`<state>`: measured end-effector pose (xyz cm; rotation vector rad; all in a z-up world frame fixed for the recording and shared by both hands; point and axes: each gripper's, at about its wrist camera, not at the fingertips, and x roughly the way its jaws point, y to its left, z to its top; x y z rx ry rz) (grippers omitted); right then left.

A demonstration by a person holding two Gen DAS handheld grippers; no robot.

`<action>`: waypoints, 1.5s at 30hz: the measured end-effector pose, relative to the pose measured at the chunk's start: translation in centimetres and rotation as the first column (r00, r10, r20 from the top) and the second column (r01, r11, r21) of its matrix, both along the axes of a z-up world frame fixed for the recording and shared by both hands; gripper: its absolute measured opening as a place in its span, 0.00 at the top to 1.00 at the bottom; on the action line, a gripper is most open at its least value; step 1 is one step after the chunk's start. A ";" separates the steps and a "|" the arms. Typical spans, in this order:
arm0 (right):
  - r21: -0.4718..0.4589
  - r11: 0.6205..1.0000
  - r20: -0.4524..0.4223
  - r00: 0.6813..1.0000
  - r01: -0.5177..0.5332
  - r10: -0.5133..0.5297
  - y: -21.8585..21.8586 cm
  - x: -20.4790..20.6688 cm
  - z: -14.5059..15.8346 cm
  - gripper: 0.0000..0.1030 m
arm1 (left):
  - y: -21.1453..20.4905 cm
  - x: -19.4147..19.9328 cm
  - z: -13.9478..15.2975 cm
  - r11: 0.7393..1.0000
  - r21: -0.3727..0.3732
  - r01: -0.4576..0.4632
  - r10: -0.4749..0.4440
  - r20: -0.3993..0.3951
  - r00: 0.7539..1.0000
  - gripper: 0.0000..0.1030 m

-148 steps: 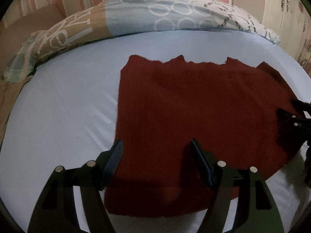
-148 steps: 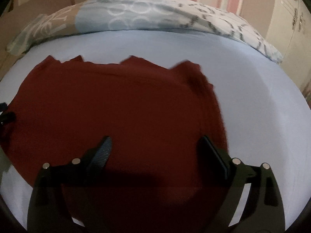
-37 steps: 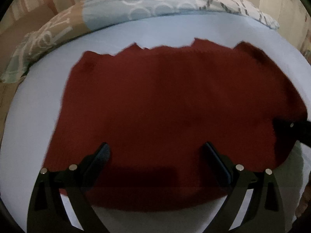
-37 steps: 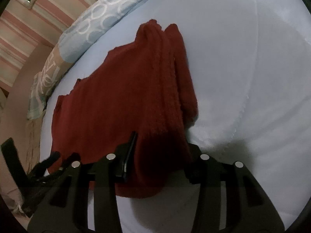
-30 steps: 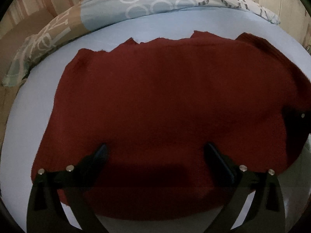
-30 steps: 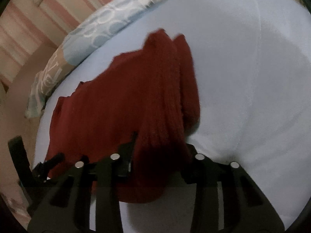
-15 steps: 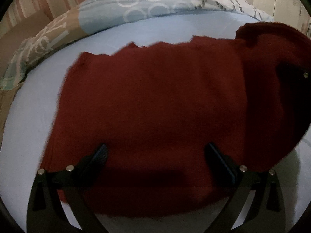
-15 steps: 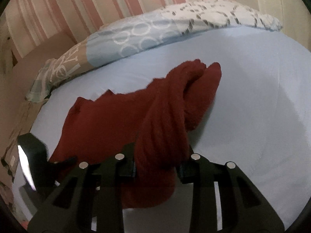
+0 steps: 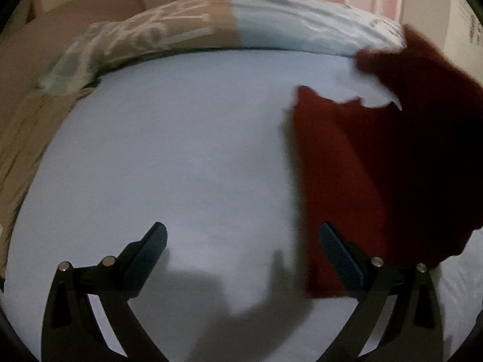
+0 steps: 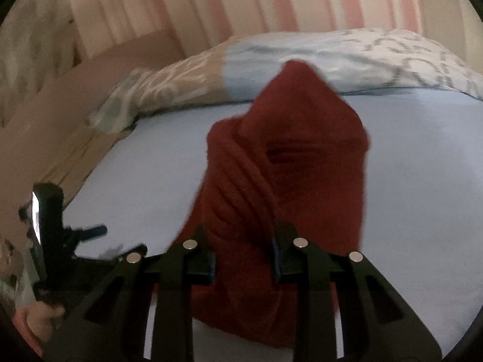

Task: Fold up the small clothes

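Lifted since a second ago: red knit garment [image 10: 289, 187], then lying mostly flat on the sheet, now bunched and hanging in a tall peak above it. Jaws of right gripper [image 10: 243, 261] just closing further, clenched on a thick gathered fold of the knit; pads pressed into fabric on both sides.

Left gripper [image 9: 241, 249]: swung away from over the garment to bare sheet; jaws spread wide, nothing between them, right finger [image 9: 341, 256] overlapping the garment's near-left edge in view, contact not determinable.

Count: one garment; two grippers; one long patterned pillow [image 9: 169, 39]; one light-blue bed sheet [image 9: 181, 157].

Garment location: right half of the bed in the left wrist view, left portion resting on the sheet, right portion raised and dark in shadow; far corner held up against the pillow's right end.

Surroundings: pillow along the far edge of the bed, tan half at left, pale blue half at right; pink-and-cream striped wall [image 10: 271, 0] behind; tan bedding at the left edge. Person's hand [image 10: 36, 319] at lower left of right wrist view, under the left gripper's body. Both views motion-blurred.
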<state>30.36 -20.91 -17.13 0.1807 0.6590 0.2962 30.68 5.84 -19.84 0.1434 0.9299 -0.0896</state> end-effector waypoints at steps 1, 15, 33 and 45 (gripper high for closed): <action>-0.027 0.999 -0.042 0.999 -0.030 0.029 1.8 0.8 -1.0 0.75 | 0.8 -0.2 0.0 1.000 0.005 -0.012 0.012 0.004 1.000 0.02; -0.110 0.983 -0.177 0.976 -0.147 0.126 5.4 -0.2 -3.1 0.24 | 3.4 -1.6 0.4 0.997 -0.053 -0.060 0.059 -0.018 0.998 0.02; -0.005 0.995 -0.111 0.988 0.104 -0.104 -6.2 -4.9 -1.2 0.16 | -9.1 -3.1 3.5 0.952 -0.069 0.299 -0.297 0.036 0.954 0.26; 0.022 0.994 -0.120 0.987 0.109 -0.105 -6.7 -5.2 -0.8 0.19 | -9.2 -2.5 0.5 0.930 -0.097 0.356 -0.364 -0.094 0.927 0.90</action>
